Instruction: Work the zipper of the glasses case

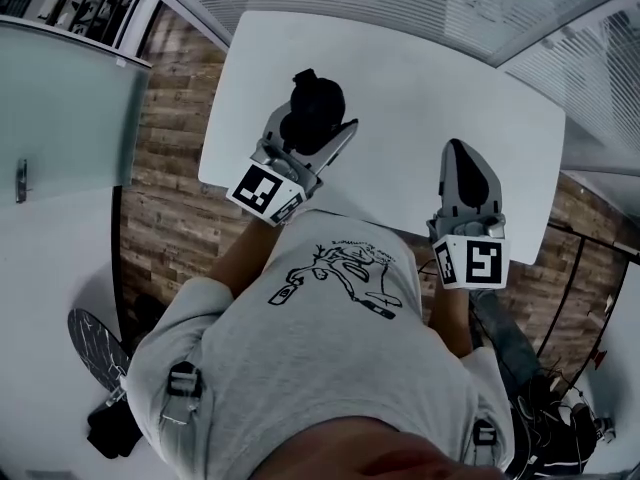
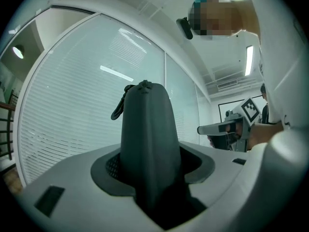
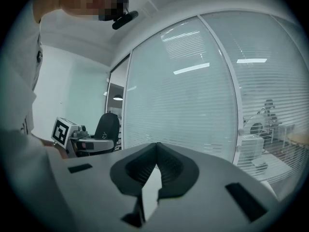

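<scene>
Clamps the glasses case (image 2: 145, 129) upright in the left claw (image 1: 311, 128), over the table (image 1: 400, 78), likely to offer its zipper tab (image 2: 119, 108) to the closed, empty right claw (image 1: 463, 154) alongside.

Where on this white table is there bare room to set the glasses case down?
The table is bare from both grippers out to its far edge, and in the strip between the left gripper, shut on the glasses case, and the shut, empty right gripper. The near edge is crowded: both grippers and the person's torso.
</scene>
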The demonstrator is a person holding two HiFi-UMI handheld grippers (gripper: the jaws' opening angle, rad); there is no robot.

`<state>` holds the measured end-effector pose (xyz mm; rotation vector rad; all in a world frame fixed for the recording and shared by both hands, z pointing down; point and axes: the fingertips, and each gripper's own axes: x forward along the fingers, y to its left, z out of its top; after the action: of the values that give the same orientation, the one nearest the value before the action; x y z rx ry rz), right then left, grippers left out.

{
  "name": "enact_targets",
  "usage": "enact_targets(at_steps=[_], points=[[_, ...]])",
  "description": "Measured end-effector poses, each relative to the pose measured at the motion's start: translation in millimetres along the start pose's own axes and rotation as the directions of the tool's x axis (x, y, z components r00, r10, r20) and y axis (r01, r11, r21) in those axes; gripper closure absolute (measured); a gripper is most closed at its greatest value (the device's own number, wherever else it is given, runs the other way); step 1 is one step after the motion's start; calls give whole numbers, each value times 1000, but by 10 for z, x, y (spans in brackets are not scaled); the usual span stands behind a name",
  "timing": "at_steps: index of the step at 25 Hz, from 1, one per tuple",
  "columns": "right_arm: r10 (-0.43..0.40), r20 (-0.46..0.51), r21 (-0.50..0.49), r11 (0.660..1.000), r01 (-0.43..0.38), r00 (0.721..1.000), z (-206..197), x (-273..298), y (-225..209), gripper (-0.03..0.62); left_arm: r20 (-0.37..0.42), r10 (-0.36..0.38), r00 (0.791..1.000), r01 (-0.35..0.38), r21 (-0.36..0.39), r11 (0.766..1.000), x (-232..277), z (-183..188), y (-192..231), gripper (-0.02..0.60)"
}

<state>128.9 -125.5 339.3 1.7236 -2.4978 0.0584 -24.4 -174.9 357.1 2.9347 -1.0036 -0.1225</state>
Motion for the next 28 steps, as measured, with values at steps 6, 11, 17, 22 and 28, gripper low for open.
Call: enact_targets(at_steps=[6, 11, 17, 22, 28], points=[[-30, 10, -17, 999, 30, 1000, 12, -28, -100, 588, -29, 55, 998, -54, 49, 997, 19, 8, 39, 331], [-33, 19, -40, 999, 34, 999, 66, -26, -52, 591, -22, 50, 998, -49, 65, 997, -7, 107, 24, 331], [-30, 19, -56, 998, 31, 999, 101, 4, -72, 591, 0, 39, 999, -38, 70, 997, 62, 192, -2, 331], [-30, 20, -58, 998, 31, 999, 106, 11, -83, 591, 9, 43, 999, -43, 77, 996, 88, 237, 2, 331], [-34, 17, -63, 997, 35, 999, 139, 22, -128, 591, 8, 39, 999, -40, 77, 996, 136, 291, 11, 331]])
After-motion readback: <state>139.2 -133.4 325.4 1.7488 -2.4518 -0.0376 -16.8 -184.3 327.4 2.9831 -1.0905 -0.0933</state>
